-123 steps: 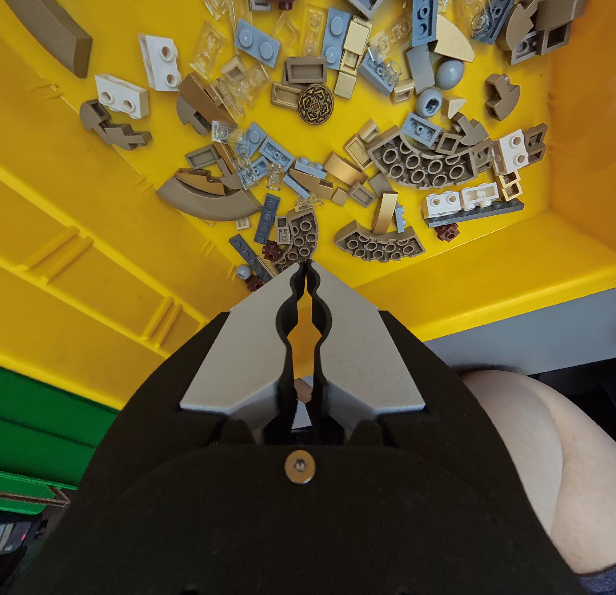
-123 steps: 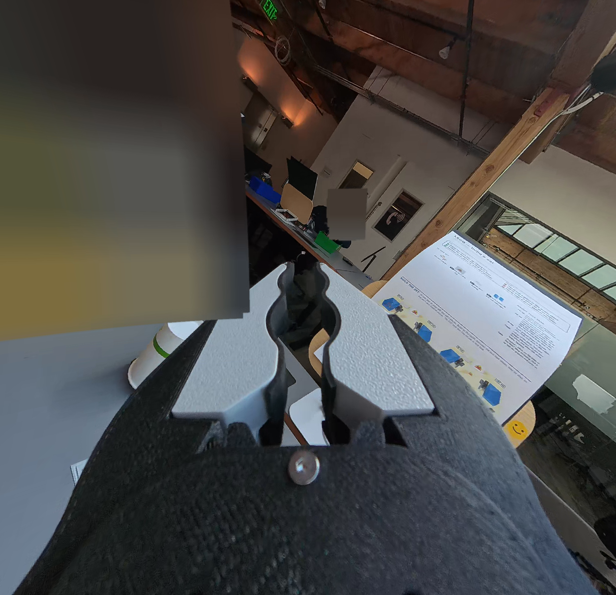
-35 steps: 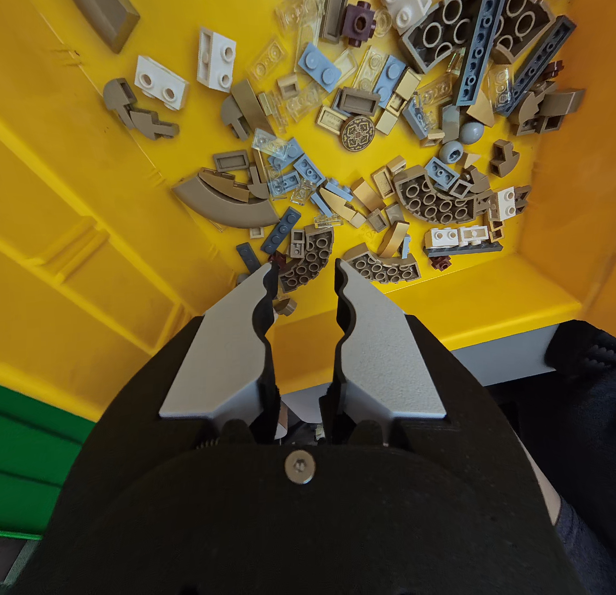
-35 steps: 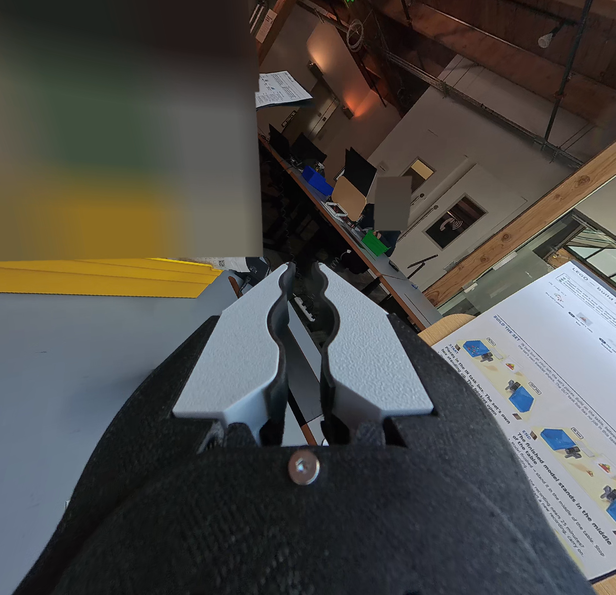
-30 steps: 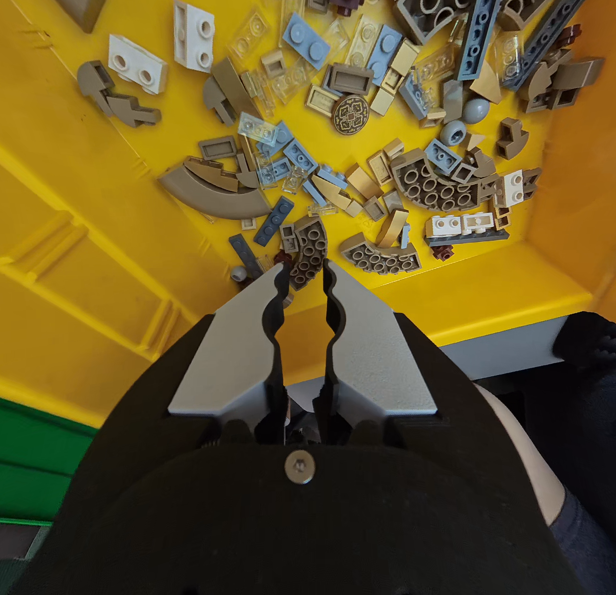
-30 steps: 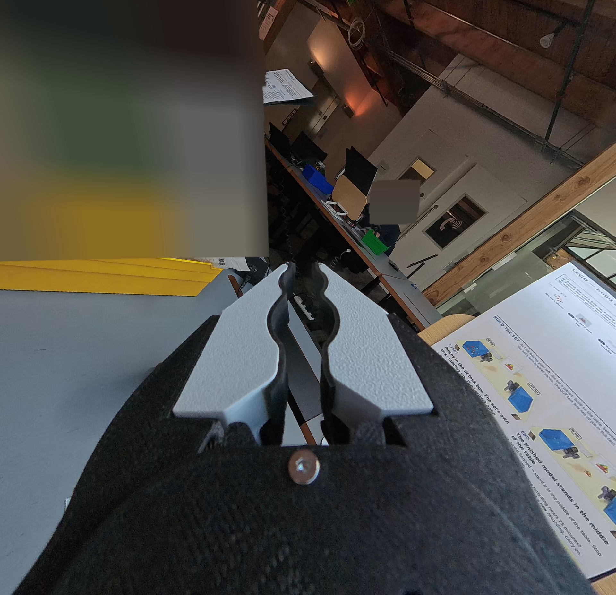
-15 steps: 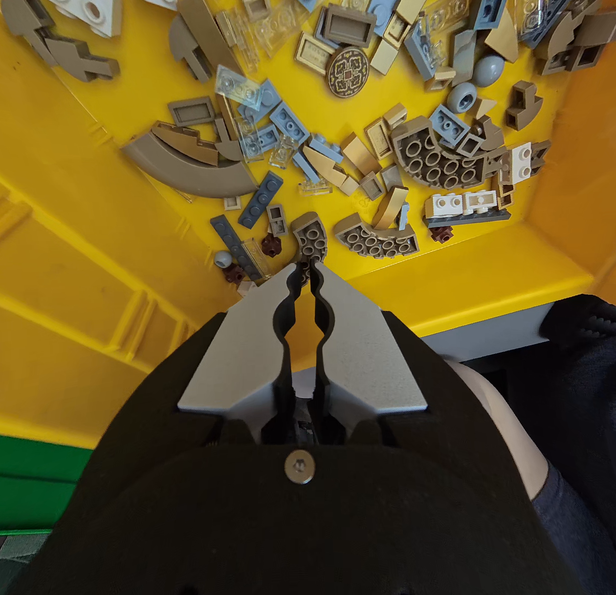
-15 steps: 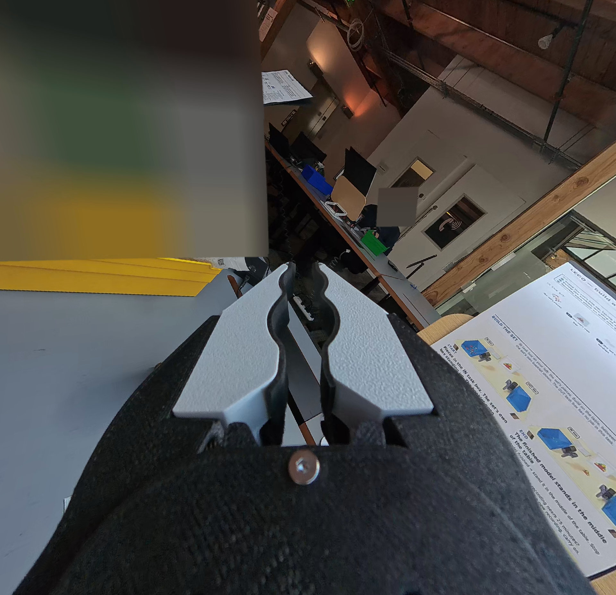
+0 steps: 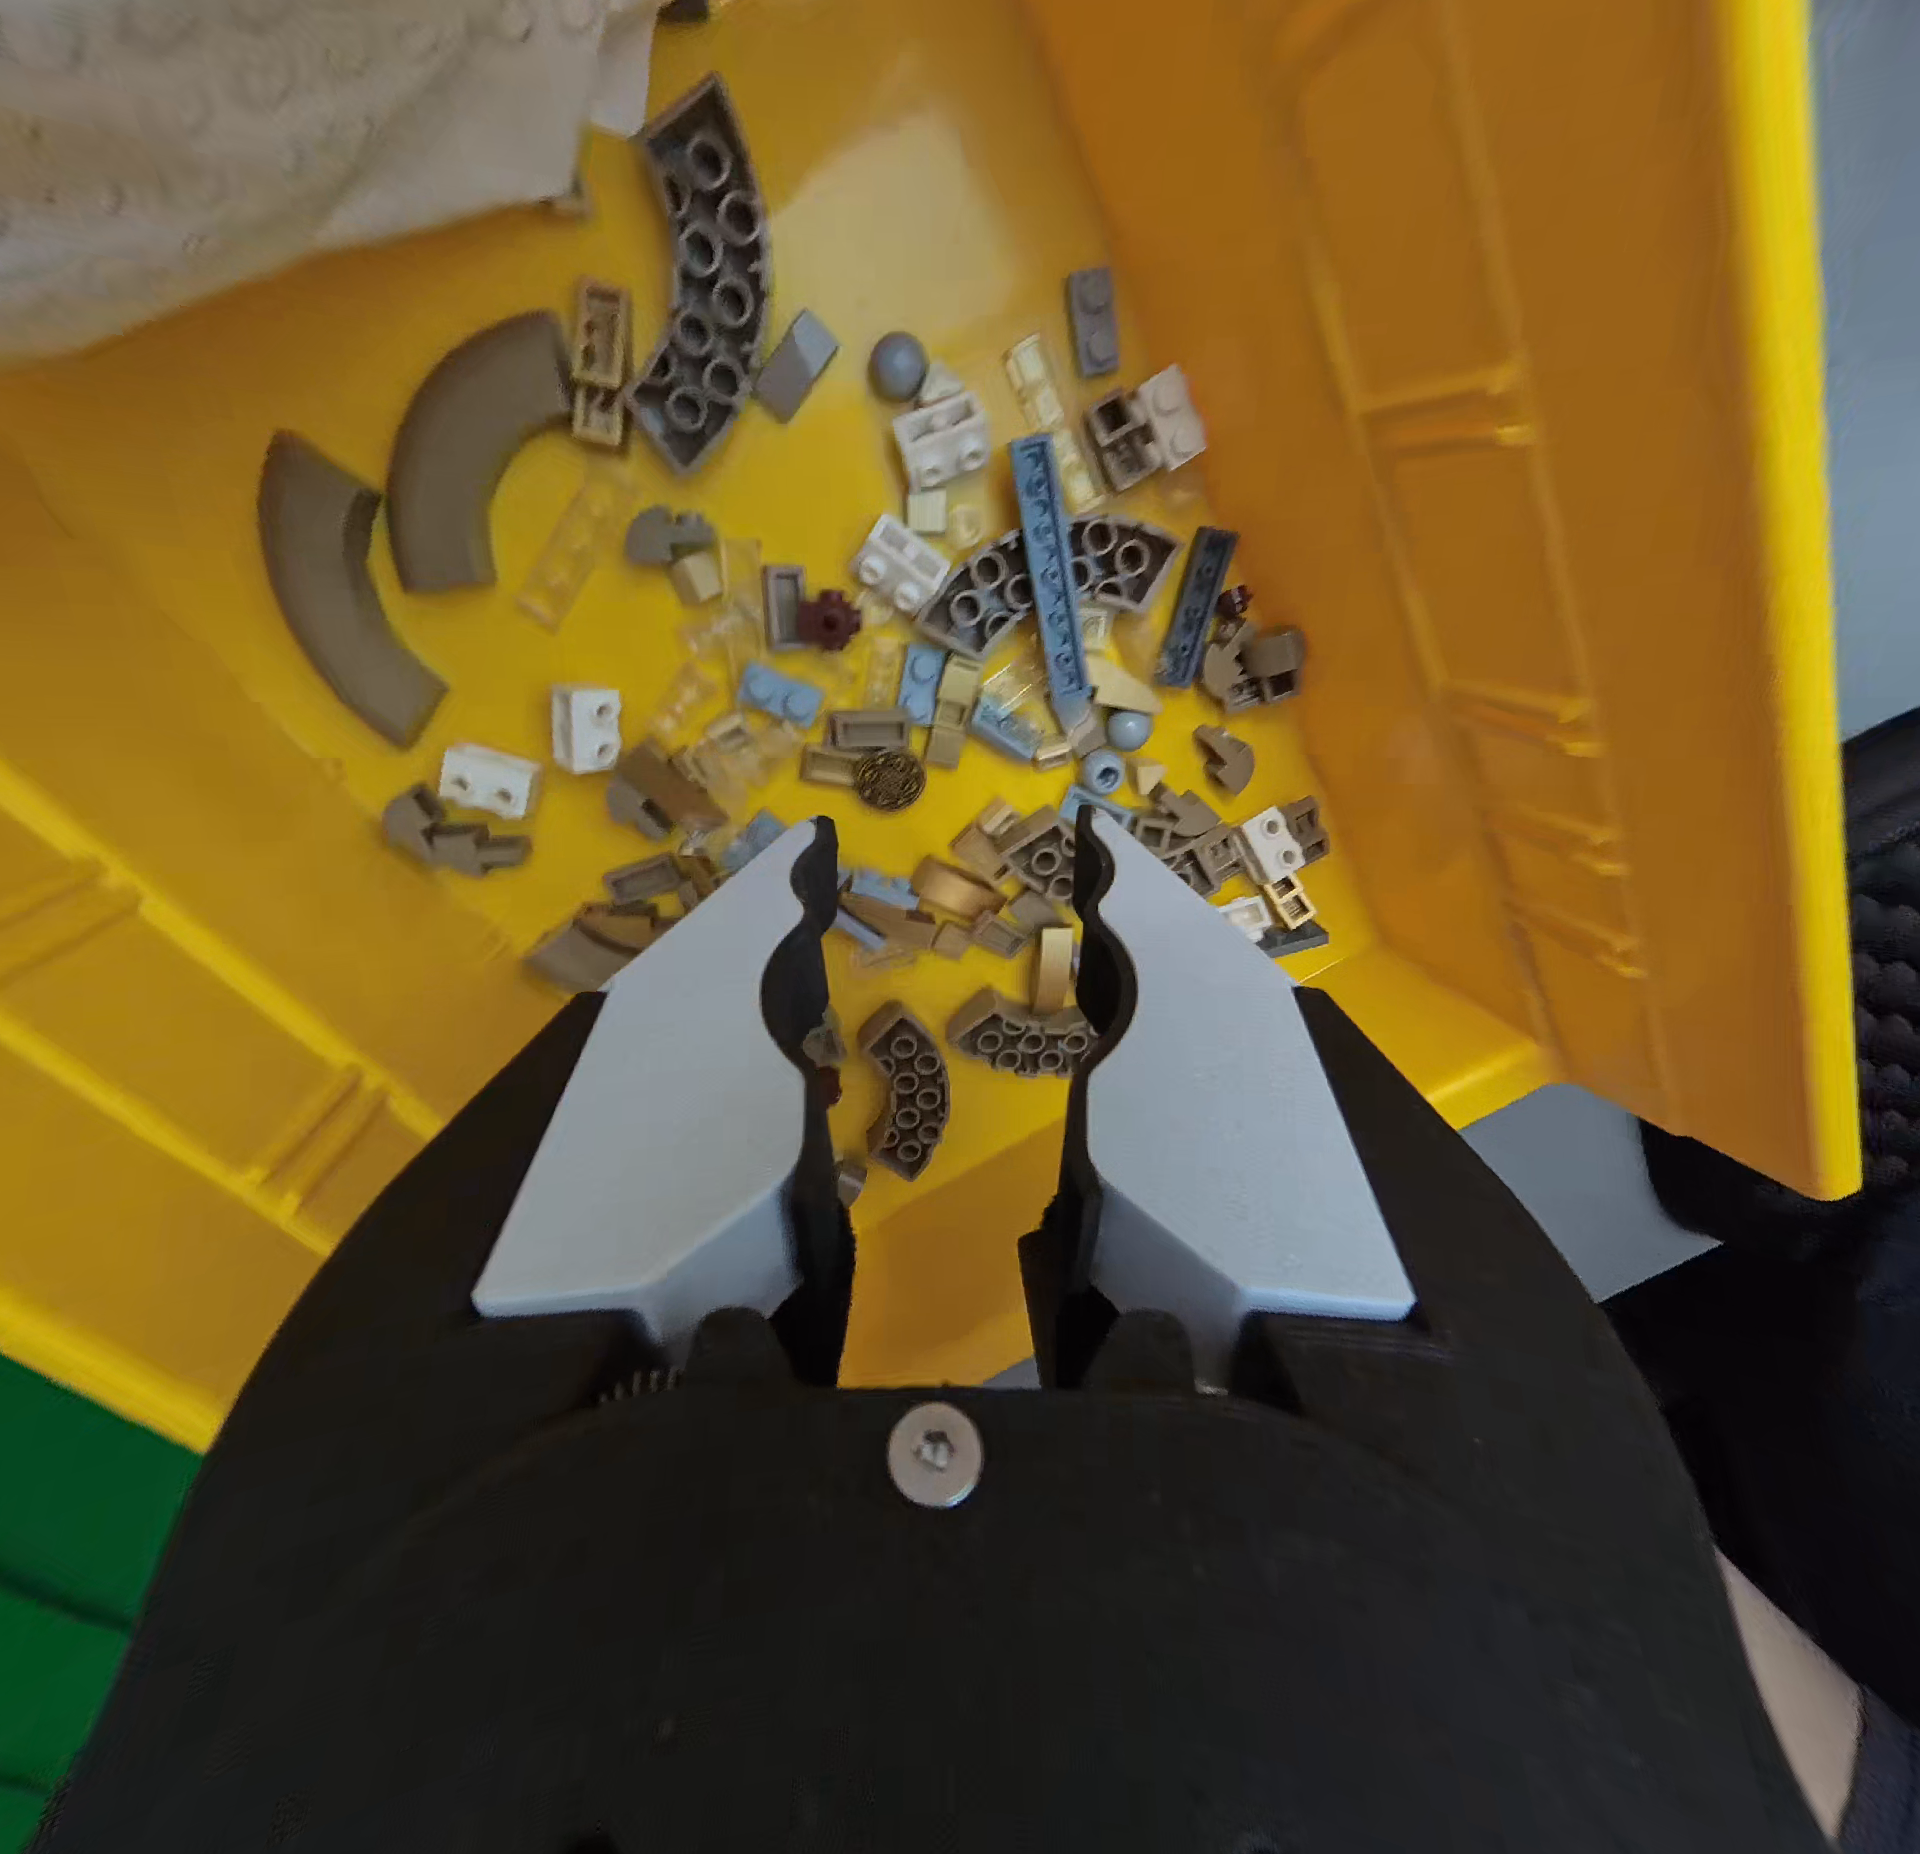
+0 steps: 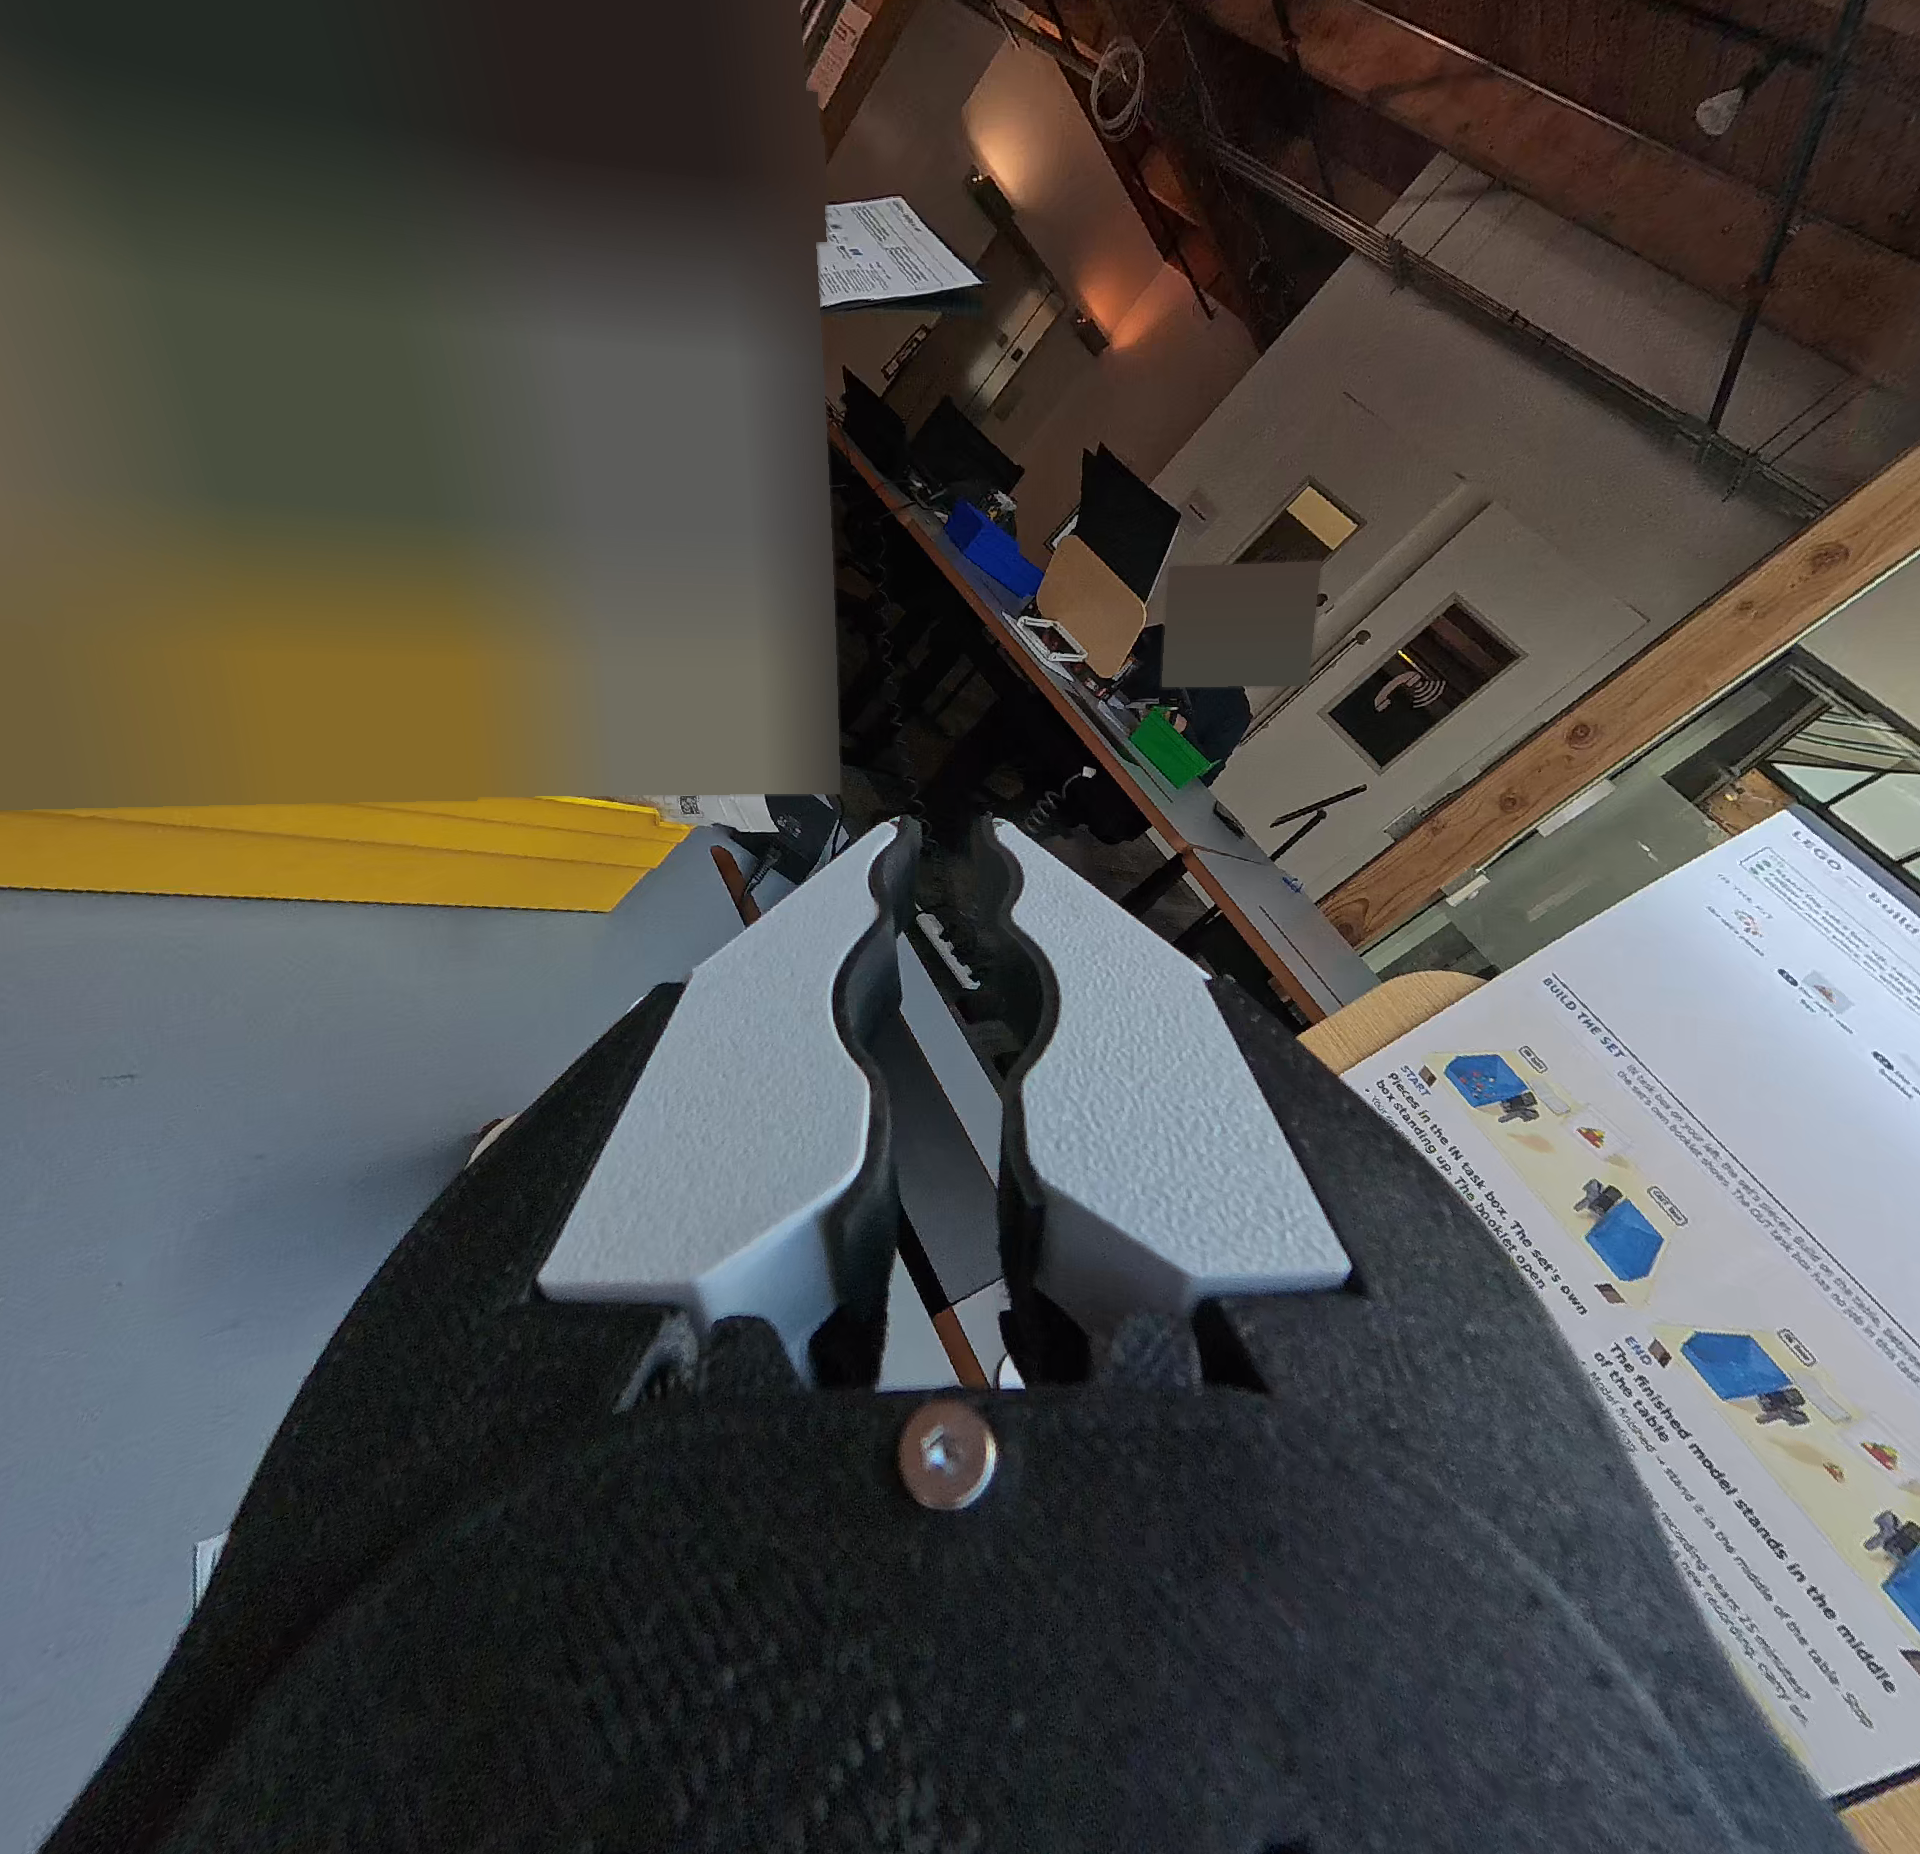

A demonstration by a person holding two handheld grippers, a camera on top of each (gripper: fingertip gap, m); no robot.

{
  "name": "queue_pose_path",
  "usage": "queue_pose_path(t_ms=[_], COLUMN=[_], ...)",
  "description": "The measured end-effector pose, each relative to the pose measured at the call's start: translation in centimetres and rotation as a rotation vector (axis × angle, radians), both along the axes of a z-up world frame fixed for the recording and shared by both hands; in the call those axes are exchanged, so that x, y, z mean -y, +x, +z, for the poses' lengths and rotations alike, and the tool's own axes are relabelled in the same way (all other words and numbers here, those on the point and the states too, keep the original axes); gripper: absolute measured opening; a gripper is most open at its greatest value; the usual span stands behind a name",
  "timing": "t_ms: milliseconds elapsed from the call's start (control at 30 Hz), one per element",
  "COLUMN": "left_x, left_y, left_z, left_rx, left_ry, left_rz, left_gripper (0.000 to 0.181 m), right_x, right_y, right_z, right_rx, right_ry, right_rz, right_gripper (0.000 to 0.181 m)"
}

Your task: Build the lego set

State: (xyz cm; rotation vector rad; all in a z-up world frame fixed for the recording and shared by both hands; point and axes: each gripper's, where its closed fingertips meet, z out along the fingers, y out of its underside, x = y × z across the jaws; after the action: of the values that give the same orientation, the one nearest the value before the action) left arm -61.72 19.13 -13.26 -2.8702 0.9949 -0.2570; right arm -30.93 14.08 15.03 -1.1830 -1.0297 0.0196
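A yellow bin (image 9: 1351, 454) holds several loose lego pieces in tan, grey, white and pale blue. My left gripper (image 9: 956, 828) is open wide and empty, above the near end of the pile. A small dark-tan curved brick (image 9: 909, 1087) lies studs-up on the bin floor, seen between the two fingers. A similar curved brick (image 9: 1023, 1041) lies just right of it. Two big smooth tan arches (image 9: 447, 464) lie at the far left. My right gripper (image 10: 945, 833) is off to the side above a grey table (image 10: 260, 1129), with a narrow gap between its fingers and nothing in it.
A blurred tan studded plate (image 9: 260, 90) covers the bin's far left corner. A green bin (image 9: 62, 1492) sits left of the yellow one. A printed instruction sheet (image 10: 1714, 1181) lies right of the right gripper. The yellow bin's edge (image 10: 312, 854) shows beyond the table. The tips of one gripper are about 40 cm away from the tips of the other. From the left gripper's tips to the similar curved brick (image 9: 1023, 1041) is close to 8 cm.
My left gripper has opened wide from nearly shut on the small curved brick's end and has pulled back. That brick now lies on the bin floor. The right gripper has not moved.
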Motion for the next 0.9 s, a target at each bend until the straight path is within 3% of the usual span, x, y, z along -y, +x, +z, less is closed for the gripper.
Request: queue_pose_path(t_ms=[233, 300, 367, 467, 600, 767, 900], left_x=[-0.1, -0.1, -0.4, 0.1, 0.2, -0.2, 1.0], left_y=[2.9, 3.3, 3.4, 2.6, 1.0, -2.0, -4.9], left_z=[-1.7, -2.3, -2.4, -2.8, -2.1, 0.4, 0.8], left_rx=[-0.042, -0.057, -0.074, -0.115, -0.117, -0.076, -0.109], left_ry=[0.008, 0.002, 0.019, -0.004, 0.006, 0.077, 0.040], left_rz=[-0.184, -0.210, -0.225, -0.244, -0.209, -0.068, 0.031], left_gripper=[0.038, 0.029, 0.008, 0.006, 0.005, 0.006, 0.005], right_x=[0.2, 0.3, 0.3, 0.3, 0.2, 0.1, 0.1], right_y=[0.4, 0.5, 0.5, 0.6, 0.7, 0.7, 0.3], right_z=[0.3, 0.4, 0.5, 0.5, 0.5, 0.4, 0.0], right_rx=[-0.008, -0.012, -0.011, -0.009, -0.012, -0.010, 0.006], right_ry=[0.011, 0.012, 0.013, 0.015, 0.014, 0.010, 0.005], right_rz=[-0.002, -0.002, -0.003, -0.004, -0.006, -0.007, -0.004], right_gripper=[0.009, 0.009, 0.009, 0.010, 0.009, 0.009, 0.009])
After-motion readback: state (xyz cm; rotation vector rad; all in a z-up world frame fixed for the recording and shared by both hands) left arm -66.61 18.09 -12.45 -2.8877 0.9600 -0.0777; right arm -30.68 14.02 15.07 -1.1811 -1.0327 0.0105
